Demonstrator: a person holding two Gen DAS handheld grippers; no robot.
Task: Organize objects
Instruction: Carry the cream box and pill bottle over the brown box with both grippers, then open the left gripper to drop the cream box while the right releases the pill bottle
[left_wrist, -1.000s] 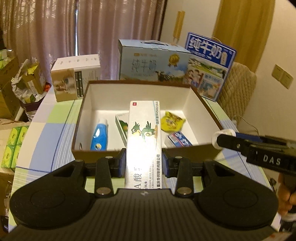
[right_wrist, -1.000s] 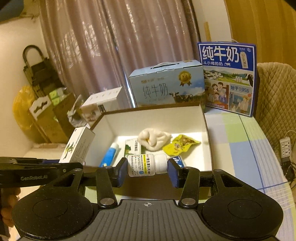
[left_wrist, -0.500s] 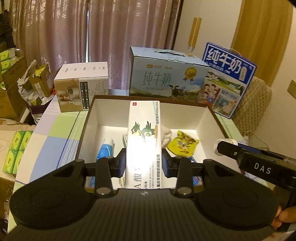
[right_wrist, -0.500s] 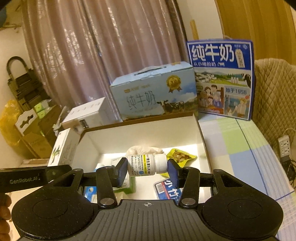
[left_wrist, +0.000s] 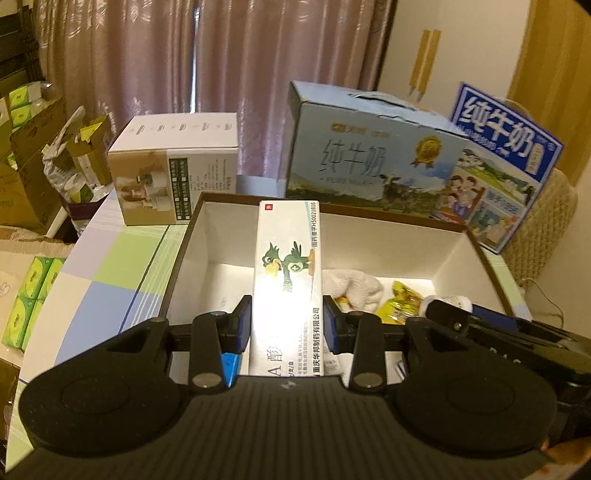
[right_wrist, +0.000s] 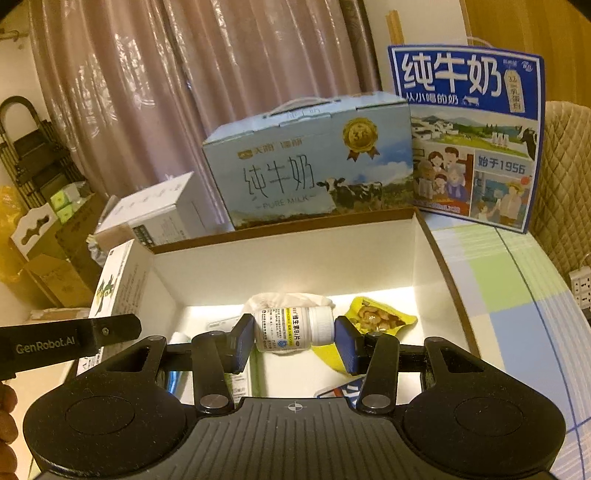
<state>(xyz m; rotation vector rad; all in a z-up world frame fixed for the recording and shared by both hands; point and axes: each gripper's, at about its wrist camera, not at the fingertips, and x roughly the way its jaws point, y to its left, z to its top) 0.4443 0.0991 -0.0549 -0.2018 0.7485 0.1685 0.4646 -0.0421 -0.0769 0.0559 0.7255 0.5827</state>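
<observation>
Both grippers are advancing deeper over the open box (right_wrist: 436, 258) ahead on the checked tablecloth (right_wrist: 517, 288), the left gripper (left_wrist: 287, 328) clamping the medicine carton (left_wrist: 288, 280) and the right gripper (right_wrist: 294, 338) the pill bottle (right_wrist: 291, 328).

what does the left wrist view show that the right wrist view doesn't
Only the left wrist view shows the green packs stacked beside the table and the front picture of the white carton. It also shows the left gripper closed on the tall white medicine box.

Only the right wrist view shows the right gripper closed on the small white pill bottle, and a power strip at the right edge.

Both show the open brown box, the white cloth, the yellow snack packet and two milk cartons behind.
</observation>
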